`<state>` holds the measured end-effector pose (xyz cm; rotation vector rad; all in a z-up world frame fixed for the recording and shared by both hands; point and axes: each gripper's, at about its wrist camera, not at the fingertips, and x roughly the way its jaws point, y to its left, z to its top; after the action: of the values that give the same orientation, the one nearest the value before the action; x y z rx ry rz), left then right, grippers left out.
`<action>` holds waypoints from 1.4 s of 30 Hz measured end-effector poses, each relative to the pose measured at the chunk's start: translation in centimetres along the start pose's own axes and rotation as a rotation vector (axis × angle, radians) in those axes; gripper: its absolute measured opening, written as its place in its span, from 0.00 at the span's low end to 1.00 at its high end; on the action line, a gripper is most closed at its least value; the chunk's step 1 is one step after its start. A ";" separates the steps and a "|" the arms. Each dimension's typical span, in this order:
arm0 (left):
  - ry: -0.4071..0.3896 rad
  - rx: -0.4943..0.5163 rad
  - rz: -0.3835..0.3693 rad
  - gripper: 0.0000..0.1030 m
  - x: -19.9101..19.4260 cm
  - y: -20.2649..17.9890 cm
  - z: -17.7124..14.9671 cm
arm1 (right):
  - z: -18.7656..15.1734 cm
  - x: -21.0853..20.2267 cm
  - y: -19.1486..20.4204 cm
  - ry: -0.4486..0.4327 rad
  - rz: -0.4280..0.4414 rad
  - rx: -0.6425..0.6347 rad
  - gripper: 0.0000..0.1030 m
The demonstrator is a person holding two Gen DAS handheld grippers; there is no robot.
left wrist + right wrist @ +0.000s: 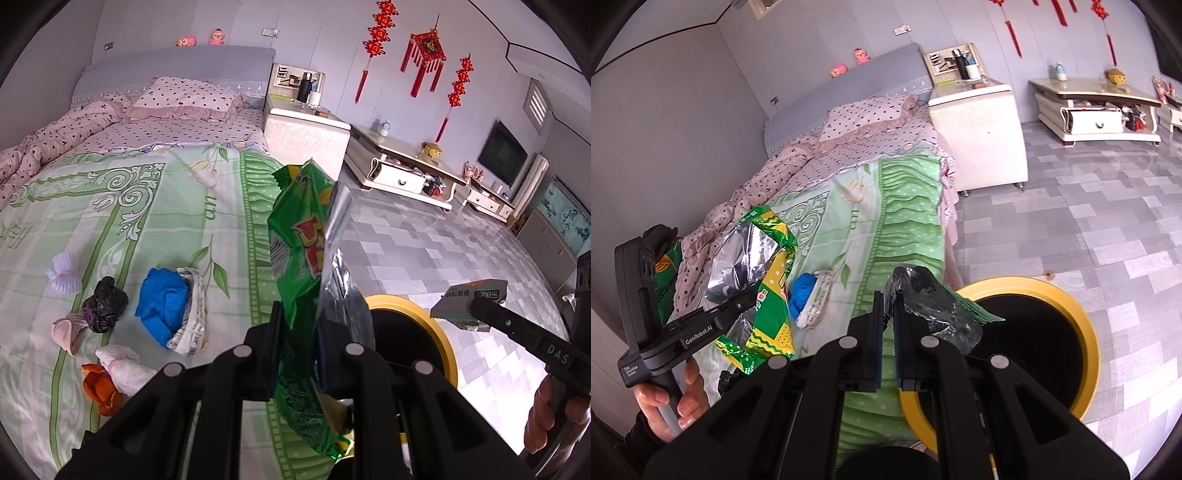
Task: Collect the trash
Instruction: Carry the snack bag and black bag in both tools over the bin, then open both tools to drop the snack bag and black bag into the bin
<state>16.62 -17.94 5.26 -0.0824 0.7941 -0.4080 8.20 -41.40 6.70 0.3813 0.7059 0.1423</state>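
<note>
My left gripper (297, 325) is shut on a green snack bag (295, 236) with a silver lining, held upright over the bed's edge. In the right wrist view this gripper (738, 304) and the bag (768, 295) show at the left, with a hand below on the handle. My right gripper (888, 308) is shut on a small crumpled packet (934, 306), just in front of a yellow-rimmed bin (1089, 332) on the floor. The left wrist view shows the right gripper (476, 308) holding that packet (469, 293) above the bin (441, 330).
Several trash pieces lie on the green bedspread (166, 206): a blue glove in a white wrapper (166, 306), a black bag (105, 304), a white foam net (64, 275), tissues (122, 365) and orange peel (99, 387). A white nightstand (306, 129) stands beyond.
</note>
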 end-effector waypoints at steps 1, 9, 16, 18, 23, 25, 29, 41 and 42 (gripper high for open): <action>0.005 0.005 -0.004 0.14 0.4 -0.5 0.0 | -0.1 -0.2 -0.5 0.000 -0.005 0.005 0.05; 0.055 0.045 -0.038 0.14 3.4 -3.9 -0.5 | -0.5 -1.1 -3.8 0.000 -0.043 0.044 0.05; 0.106 0.078 -0.058 0.14 6.4 -6.6 -1.2 | -0.9 -1.0 -6.3 0.020 -0.072 0.075 0.05; 0.119 0.089 -0.065 0.14 7.3 -7.3 -1.5 | -1.1 -0.8 -7.0 0.030 -0.079 0.084 0.05; 0.151 0.108 -0.077 0.14 9.2 -8.8 -2.2 | -1.3 0.1 -8.3 0.054 -0.087 0.107 0.05; 0.163 0.109 -0.079 0.14 9.9 -9.0 -2.5 | -1.4 0.5 -8.8 0.065 -0.092 0.113 0.05; 0.189 0.104 -0.084 0.15 11.2 -9.1 -3.2 | -1.6 1.4 -9.7 0.086 -0.091 0.133 0.05; 0.206 0.082 -0.091 0.35 12.3 -8.4 -3.6 | -2.0 3.0 -10.6 0.125 -0.120 0.171 0.06; 0.204 0.082 -0.090 0.36 12.2 -8.4 -3.6 | -1.9 3.1 -10.6 0.125 -0.125 0.174 0.06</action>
<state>19.03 -30.05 -3.68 0.0009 0.9762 -0.5394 9.25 -49.82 -0.60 0.4966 0.8663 -0.0138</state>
